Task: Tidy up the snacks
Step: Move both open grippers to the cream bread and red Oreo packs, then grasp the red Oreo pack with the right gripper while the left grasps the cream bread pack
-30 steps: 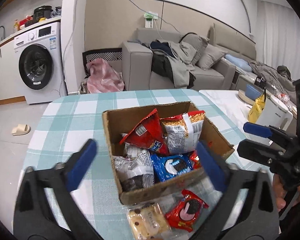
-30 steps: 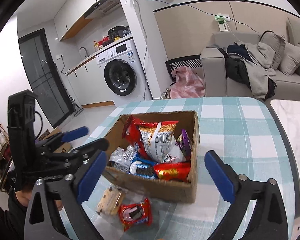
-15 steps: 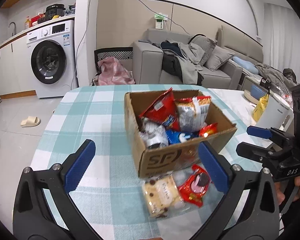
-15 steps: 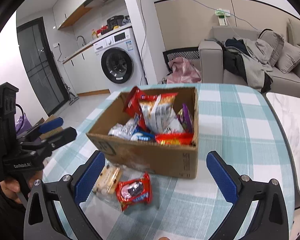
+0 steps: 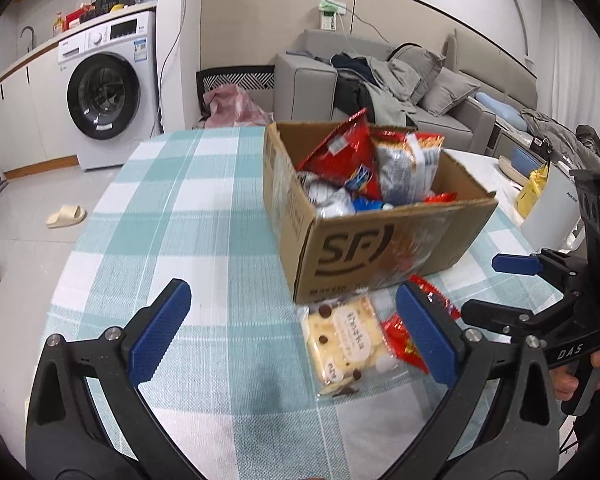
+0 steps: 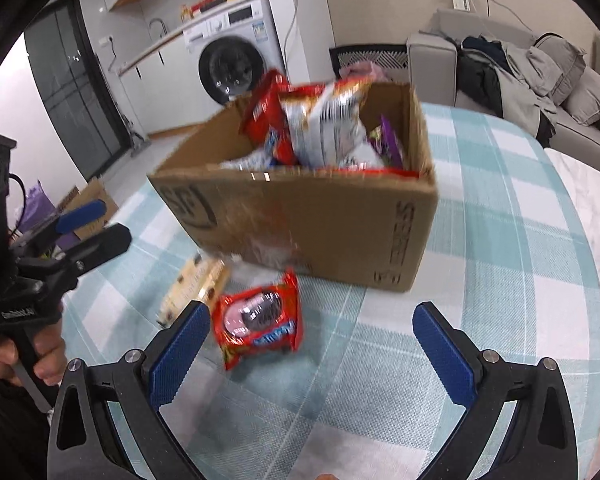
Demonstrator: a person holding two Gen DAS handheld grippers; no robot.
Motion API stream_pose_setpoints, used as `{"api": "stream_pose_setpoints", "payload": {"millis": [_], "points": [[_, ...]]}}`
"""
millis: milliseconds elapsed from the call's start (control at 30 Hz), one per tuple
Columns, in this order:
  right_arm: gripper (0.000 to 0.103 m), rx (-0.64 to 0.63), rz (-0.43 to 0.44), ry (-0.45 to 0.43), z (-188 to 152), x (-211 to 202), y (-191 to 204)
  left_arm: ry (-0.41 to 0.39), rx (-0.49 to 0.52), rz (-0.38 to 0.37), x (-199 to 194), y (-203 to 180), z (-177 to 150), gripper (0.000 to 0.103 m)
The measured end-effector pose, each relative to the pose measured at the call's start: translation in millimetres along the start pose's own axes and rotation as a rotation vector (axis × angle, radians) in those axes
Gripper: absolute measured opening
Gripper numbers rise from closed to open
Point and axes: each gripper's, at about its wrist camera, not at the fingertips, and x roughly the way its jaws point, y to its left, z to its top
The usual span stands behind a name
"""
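An open cardboard box (image 5: pixel 380 240) (image 6: pixel 320 220) stands on the checked tablecloth, stuffed with snack bags, among them a red bag (image 5: pixel 344 152) and a silver-orange bag (image 6: pixel 324 124). In front of it lie a pale chocolate-chip cookie packet (image 5: pixel 346 342) (image 6: pixel 196 284) and a red packet (image 6: pixel 260 320) (image 5: pixel 404 336). My left gripper (image 5: pixel 292 290) is open and empty, low over the cloth, left of the cookie packet. My right gripper (image 6: pixel 312 308) is open and empty, with the red packet just inside its left finger. Each gripper shows in the other's view, left (image 6: pixel 96 224) and right (image 5: pixel 496 288).
The teal-and-white cloth (image 5: pixel 180 220) covers a round table that drops off at the left. A white appliance (image 5: pixel 552 208) and a yellow bag (image 5: pixel 534 188) stand on a white marble top (image 6: pixel 592 200) to the right. A washing machine (image 5: pixel 104 100) and a sofa (image 5: pixel 380 88) lie beyond.
Both grippers have come down lower and nearer the table, so the box now shows from the side. The loose packets lie closer to the fingers. Both grippers stayed open.
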Motion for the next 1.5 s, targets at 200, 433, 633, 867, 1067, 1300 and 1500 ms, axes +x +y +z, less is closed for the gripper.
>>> {"api": "stream_pose_setpoints", "payload": {"millis": [200,433,633,867,1067,1300,1500], "points": [[0.103,-0.009,-0.012,0.053,-4.7,19.4,3.0,0.032,-0.008,0.015,14.8,3.4,-8.0,0.102],[0.103,-0.04,-0.023,0.079,-9.6,36.0,9.5,0.064,-0.004,0.026,31.4,5.7,-15.2,0.102],[0.103,-0.08,0.006,0.077,-9.7,40.9,21.6,0.083,-0.005,0.015,38.7,6.6,-20.1,0.102],[0.102,-0.12,-0.006,0.083,-5.1,53.1,26.8,0.102,-0.017,0.008,47.2,6.6,-25.1,0.102],[0.102,-0.125,0.001,0.068,-10.8,58.8,33.1,0.111,-0.019,0.008,52.6,6.6,-25.8,0.102],[0.099,-0.087,-0.023,0.054,-8.8,55.4,19.5,0.122,-0.014,0.006,59.4,2.8,-26.0,0.102],[0.094,-0.105,-0.002,0.064,-11.5,55.7,19.7,0.128,-0.021,0.006,63.9,2.7,-25.8,0.102]]}}
